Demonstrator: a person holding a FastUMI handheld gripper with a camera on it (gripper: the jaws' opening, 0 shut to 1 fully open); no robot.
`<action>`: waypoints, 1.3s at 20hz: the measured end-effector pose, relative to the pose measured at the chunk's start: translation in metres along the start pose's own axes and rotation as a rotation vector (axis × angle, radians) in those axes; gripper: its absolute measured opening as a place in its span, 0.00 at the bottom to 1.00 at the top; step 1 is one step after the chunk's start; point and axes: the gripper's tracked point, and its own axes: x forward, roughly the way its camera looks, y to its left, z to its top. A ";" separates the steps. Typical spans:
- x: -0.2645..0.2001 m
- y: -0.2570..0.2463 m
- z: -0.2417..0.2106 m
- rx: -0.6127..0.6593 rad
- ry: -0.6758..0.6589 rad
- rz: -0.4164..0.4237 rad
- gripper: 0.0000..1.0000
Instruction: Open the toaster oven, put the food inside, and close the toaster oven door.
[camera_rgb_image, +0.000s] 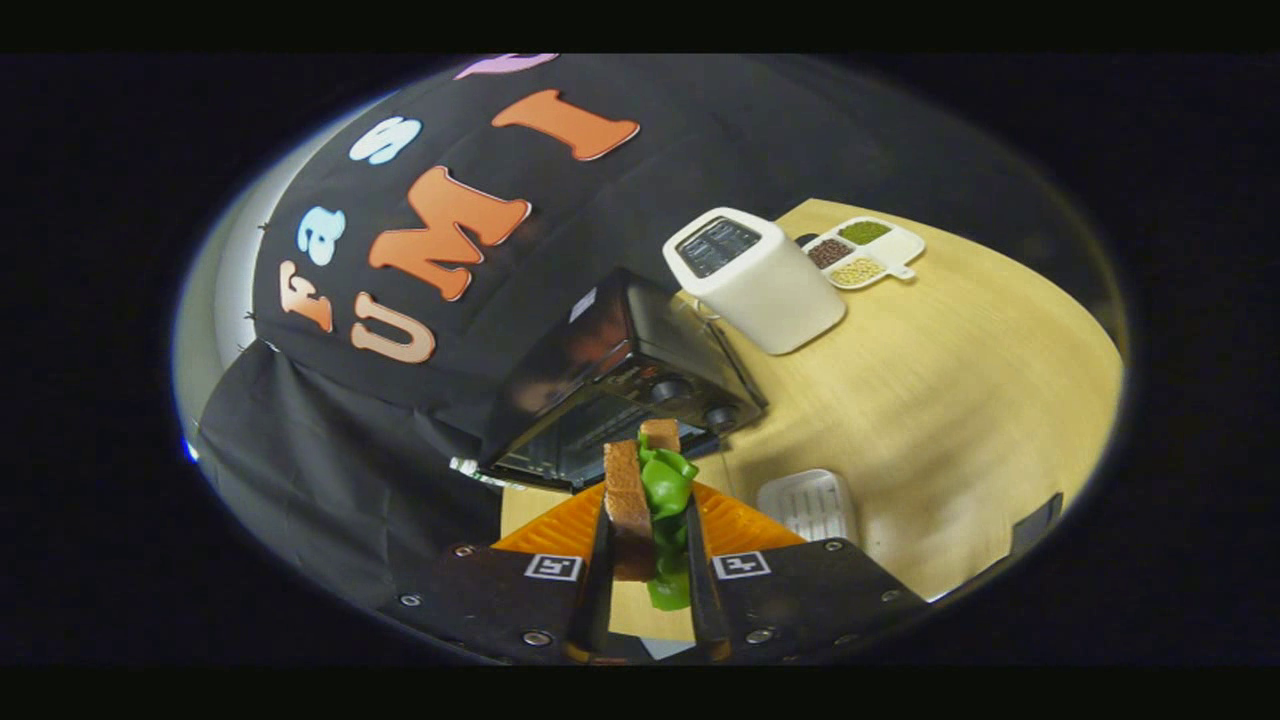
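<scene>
Pale wood-grain laminate covers the table (930, 400), a smooth, matte surface that carries everything here; its near corner is cut off behind the tongs. Largest on it is the toaster oven (620, 380), a boxy black appliance with a glossy metal shell that picks up warm reflections. Its glass door hangs down open toward the tongs, with a bright metal edge at its lip, and two round knobs sit on the panel to the right of the opening. The inside is dark and hard to make out. Just beside the oven, farther back, stands a white toaster (760, 280), a rounded plastic block with dark slots on top. Beyond it lies a small white divided dish (868, 252) with a short handle, its compartments holding what look like dried beans or grains in brown, green and pale yellow; they are too small to tell apart further. Nearer, an orange ribbed tray (560, 525) sits under the tongs, partly hidden by them, and a white ridged rectangular dish (810, 503) lies just to its right. The tongs (648, 580) are closed on the sandwich (640, 500), both fingers pressing its sides: porous brown bread slices with crinkled green lettuce between, held upright on edge above the orange tray, just short of the oven's open door.
</scene>
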 end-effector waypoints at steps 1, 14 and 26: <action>0.007 0.007 -0.004 0.006 0.004 0.012 0.33; 0.116 0.060 -0.019 0.174 -0.085 0.062 0.33; 0.189 0.057 -0.013 0.370 -0.275 0.048 0.33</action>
